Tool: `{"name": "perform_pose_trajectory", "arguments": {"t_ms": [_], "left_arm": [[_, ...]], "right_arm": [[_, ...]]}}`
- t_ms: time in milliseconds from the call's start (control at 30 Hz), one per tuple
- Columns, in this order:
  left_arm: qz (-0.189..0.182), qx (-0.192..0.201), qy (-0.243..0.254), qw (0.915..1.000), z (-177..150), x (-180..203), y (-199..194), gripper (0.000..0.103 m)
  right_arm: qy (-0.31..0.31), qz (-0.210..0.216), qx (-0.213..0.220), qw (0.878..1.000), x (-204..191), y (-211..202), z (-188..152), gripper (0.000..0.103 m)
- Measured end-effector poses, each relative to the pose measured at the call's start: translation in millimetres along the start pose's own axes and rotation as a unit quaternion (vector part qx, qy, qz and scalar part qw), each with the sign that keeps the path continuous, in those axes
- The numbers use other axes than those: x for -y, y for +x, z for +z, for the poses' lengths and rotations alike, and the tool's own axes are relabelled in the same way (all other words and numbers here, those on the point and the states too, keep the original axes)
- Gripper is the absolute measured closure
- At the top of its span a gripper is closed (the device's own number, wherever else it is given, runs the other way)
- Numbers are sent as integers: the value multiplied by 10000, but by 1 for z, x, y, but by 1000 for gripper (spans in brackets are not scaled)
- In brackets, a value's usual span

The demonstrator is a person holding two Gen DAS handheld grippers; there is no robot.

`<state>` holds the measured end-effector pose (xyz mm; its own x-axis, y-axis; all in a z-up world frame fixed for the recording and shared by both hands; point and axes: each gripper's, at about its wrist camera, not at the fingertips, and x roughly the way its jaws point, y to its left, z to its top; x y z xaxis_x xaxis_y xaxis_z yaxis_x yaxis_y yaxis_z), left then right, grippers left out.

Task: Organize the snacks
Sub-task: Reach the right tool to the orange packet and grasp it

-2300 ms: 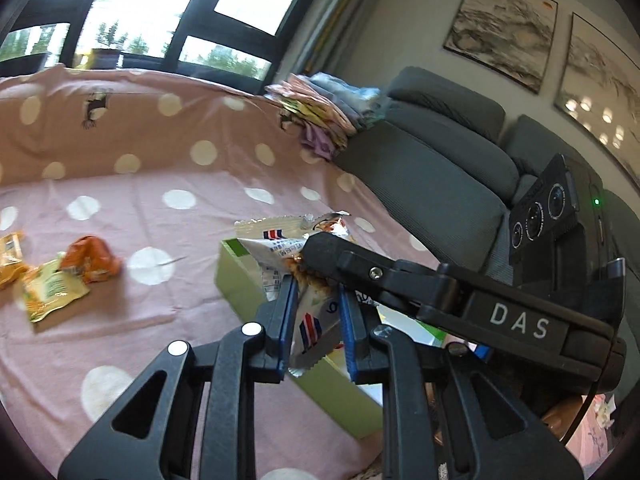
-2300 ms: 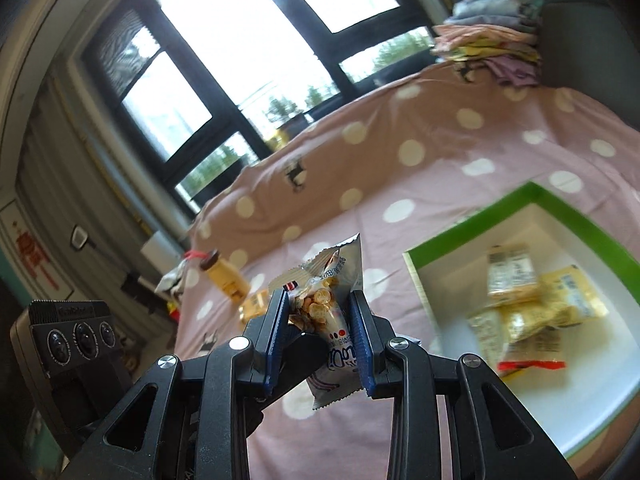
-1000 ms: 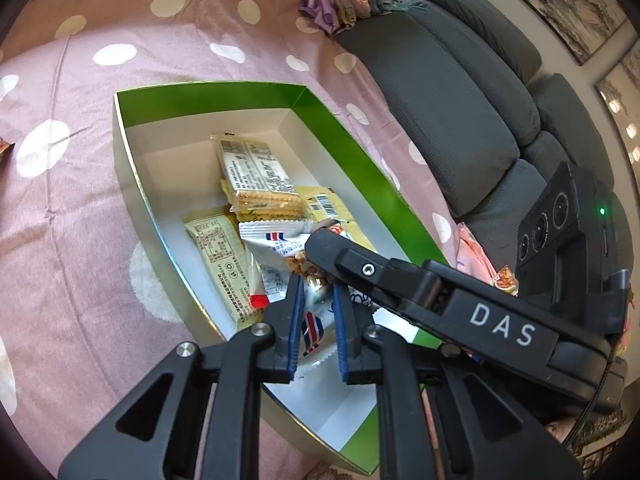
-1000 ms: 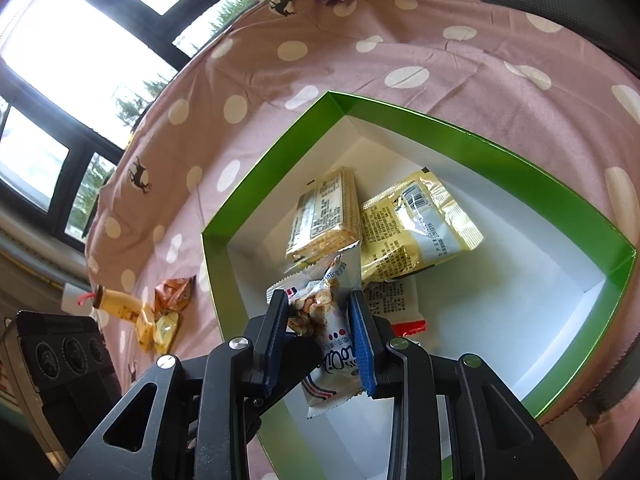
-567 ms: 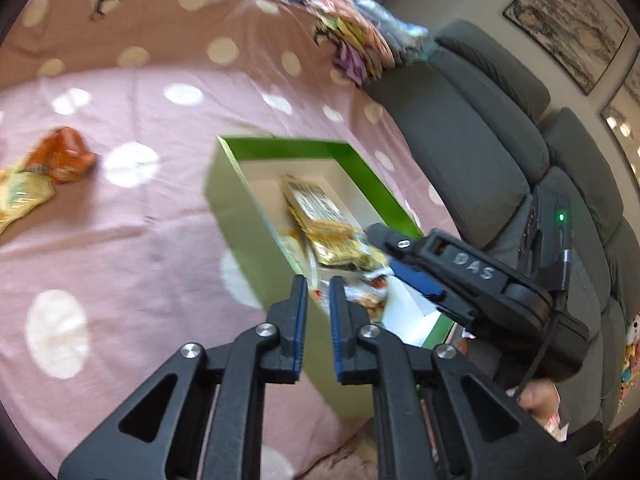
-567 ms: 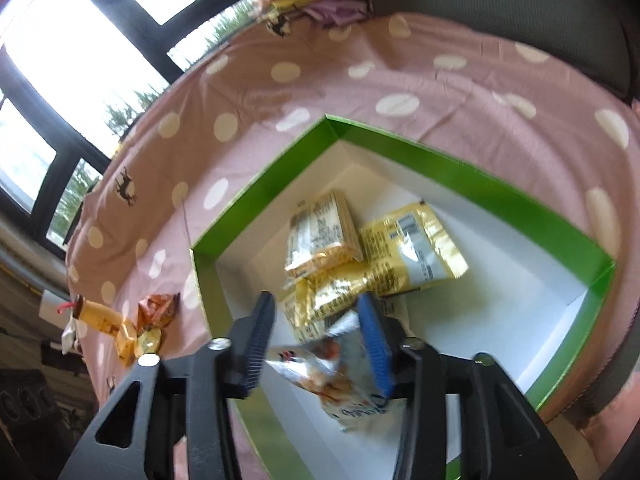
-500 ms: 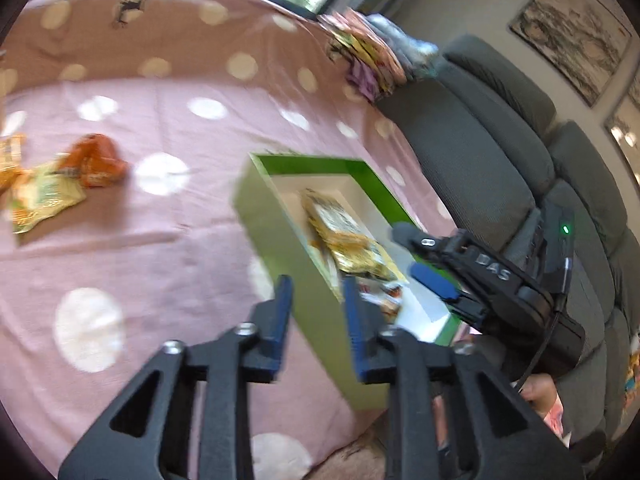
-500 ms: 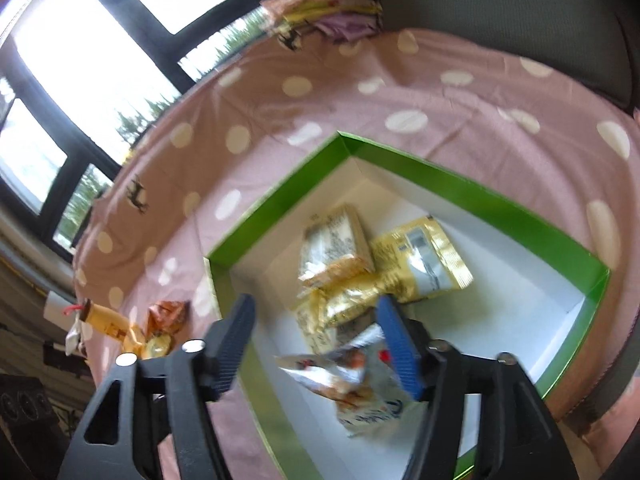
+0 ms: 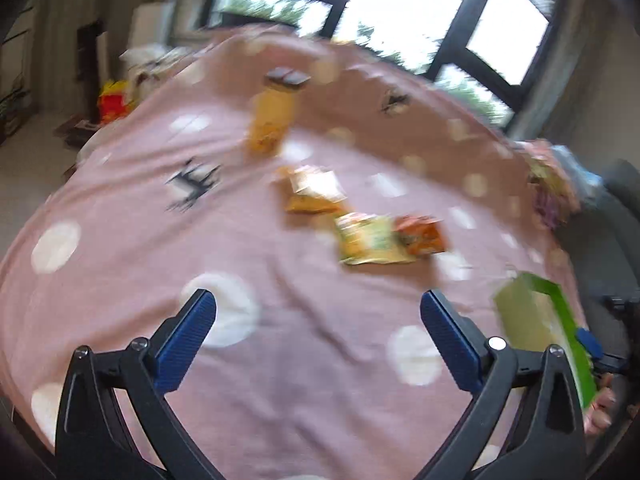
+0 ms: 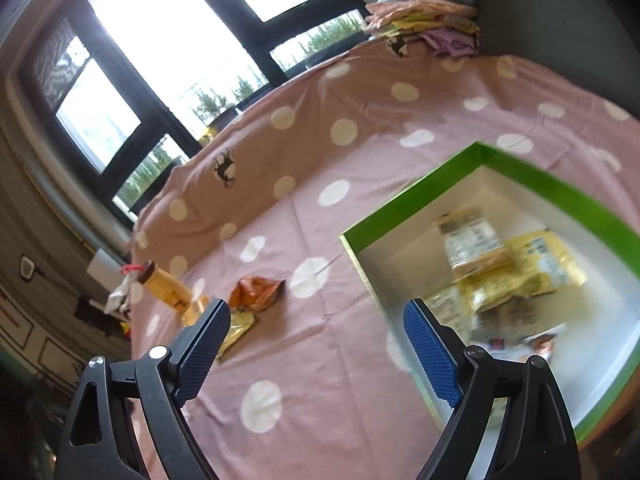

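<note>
Through my left wrist view, my left gripper has just been opening and holds nothing; the loose snack packets lie ahead of it, the next pick. Through my right wrist view, my right gripper has likewise just spread empty, the green box of snacks at its right.

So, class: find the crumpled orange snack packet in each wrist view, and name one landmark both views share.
Left wrist view: the orange snack packet lies right of centre on the pink dotted cloth, against a yellow-green packet.
Right wrist view: it lies left of centre, above the left blue fingertip.
Shared landmark: the green-rimmed box, at the right in both.
</note>
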<state>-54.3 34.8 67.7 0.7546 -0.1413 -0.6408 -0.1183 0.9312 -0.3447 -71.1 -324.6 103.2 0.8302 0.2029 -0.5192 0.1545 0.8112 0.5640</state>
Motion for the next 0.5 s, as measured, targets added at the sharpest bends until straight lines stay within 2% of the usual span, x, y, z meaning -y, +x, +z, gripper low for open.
{"name": "perform_pose_trajectory", "arguments": {"t_ms": [67, 100, 133, 233, 267, 367, 400, 433, 500], "left_arm": [[13, -407, -297, 9987, 3, -15, 14, 2], [-30, -411, -405, 9983, 5, -20, 14, 2], [-49, -313, -483, 9983, 8, -23, 12, 1], [108, -82, -437, 9990, 11, -24, 4, 1], [161, -102, -403, 9990, 11, -24, 5, 1], [283, -214, -474, 9982, 13, -33, 8, 1], [275, -229, -524, 9980, 14, -36, 9, 1], [246, -234, -587, 9977, 15, -40, 9, 1], [213, -207, -672, 9973, 16, -46, 6, 1]], "right_arm": [[-65, 135, -243, 9996, -10, 15, -8, 14], [-65, 135, -243, 9996, -10, 15, -8, 14], [-200, 137, -463, 9986, -22, 30, -16, 14], [-260, 20, -648, 9976, -32, 46, -24, 14], [-142, -100, -851, 9962, -42, 63, -30, 14], [-79, -85, -1037, 9945, -54, 79, -34, 14], [-368, -137, -1294, 9908, -72, 100, -34, 14], [-368, -137, -1294, 9908, -72, 100, -34, 14], [-571, -471, -1451, 9866, -87, 120, -29, 14]]}}
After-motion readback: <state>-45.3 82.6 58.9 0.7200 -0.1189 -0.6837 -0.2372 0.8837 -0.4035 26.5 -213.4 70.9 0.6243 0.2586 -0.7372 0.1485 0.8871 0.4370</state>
